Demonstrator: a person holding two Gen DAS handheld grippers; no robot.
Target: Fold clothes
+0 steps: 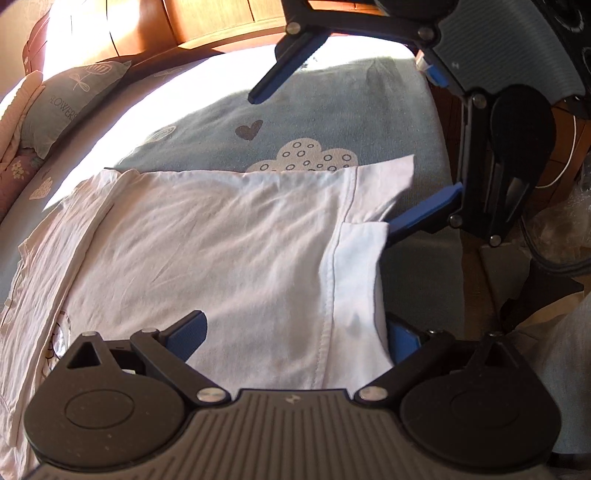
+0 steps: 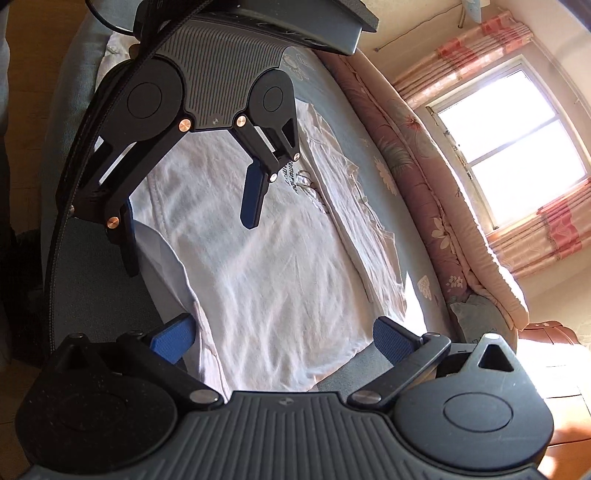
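- A wrinkled white cotton T-shirt (image 1: pixel 207 236) lies spread flat on a blue-grey bedsheet with cloud and heart prints (image 1: pixel 332 122), one side already folded in (a printed logo peeks out near that fold).
- The left gripper (image 1: pixel 295 332), black with blue finger pads, has its fingers spread wide over the shirt's near edge, holding nothing.
- The right gripper (image 2: pixel 284 338) is just as wide, straddling the opposite end of the shirt, nothing pinched.
- A grey-blue pillow with "FLOWERS" lettering (image 1: pixel 62 107) sits by the wooden headboard (image 1: pixel 207 22).
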